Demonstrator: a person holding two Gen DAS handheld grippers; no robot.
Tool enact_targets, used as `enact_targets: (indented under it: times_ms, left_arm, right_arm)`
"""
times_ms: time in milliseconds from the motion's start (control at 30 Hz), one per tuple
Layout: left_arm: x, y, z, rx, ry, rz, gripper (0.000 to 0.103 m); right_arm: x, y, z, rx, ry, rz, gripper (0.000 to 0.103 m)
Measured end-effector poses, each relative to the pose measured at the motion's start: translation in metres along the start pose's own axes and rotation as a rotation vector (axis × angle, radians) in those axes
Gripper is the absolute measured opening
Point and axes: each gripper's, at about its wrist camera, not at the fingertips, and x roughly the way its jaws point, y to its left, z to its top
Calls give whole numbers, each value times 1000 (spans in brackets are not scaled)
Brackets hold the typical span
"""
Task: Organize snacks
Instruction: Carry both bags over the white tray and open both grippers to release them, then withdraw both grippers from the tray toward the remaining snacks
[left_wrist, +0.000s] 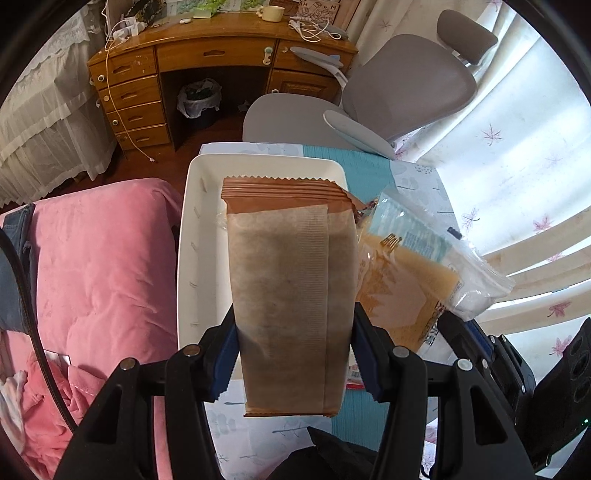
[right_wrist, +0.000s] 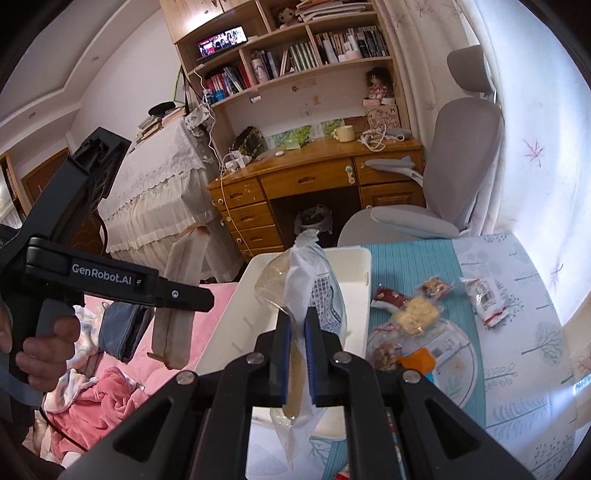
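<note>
Both snacks hang over the white bin (right_wrist: 364, 266), which looks empty: the left gripper (left_wrist: 295, 354) clamps a brown packet (left_wrist: 291, 295), the right gripper (right_wrist: 297, 354) pinches a clear bag (right_wrist: 306, 288). Several small snacks (right_wrist: 417, 314) wait on the desk (right_wrist: 517, 369).

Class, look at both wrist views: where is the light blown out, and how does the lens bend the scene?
Left wrist view: the curtain at right is washed out by backlight, the brown packet stays sharp, and the desk curves with dark corners. Right wrist view: glare whitens the curtain and far tablecloth; the shelves bow.
</note>
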Motion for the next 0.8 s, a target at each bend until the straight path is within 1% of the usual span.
enact_targets:
  times_ms: [33, 67, 100, 133, 233, 300, 467, 800]
  left_arm:
    - [2, 1, 0, 0, -1, -1, 65]
    - [2, 3, -1, 0, -7, -6, 75]
    - [2, 4, -2, -2, -14, -9, 79]
    - [1, 5, -2, -3, -20, -10, 81]
    - [-1, 9, -3, 6, -23, -13, 81]
    - [-4, 9, -6, 9, -24, -9, 82]
    - [-3, 8, -12, 8, -24, -25, 82]
    - [6, -18, -47, 41, -3, -5, 82]
  right_arm:
    - [3, 1, 0, 4, 13, -6, 14]
    - [7, 1, -1, 15, 37, -10, 20]
    - [10, 2, -1, 26, 47, -13, 34]
    - [9, 3, -3, 35, 48, -15, 45]
    - [4, 3, -4, 59, 30, -17, 57]
    - [2, 3, -3, 59, 29, -29, 59]
    - [-2, -1, -5, 75, 42, -51, 60]
    - [-16, -15, -18, 91, 60, -78, 61]
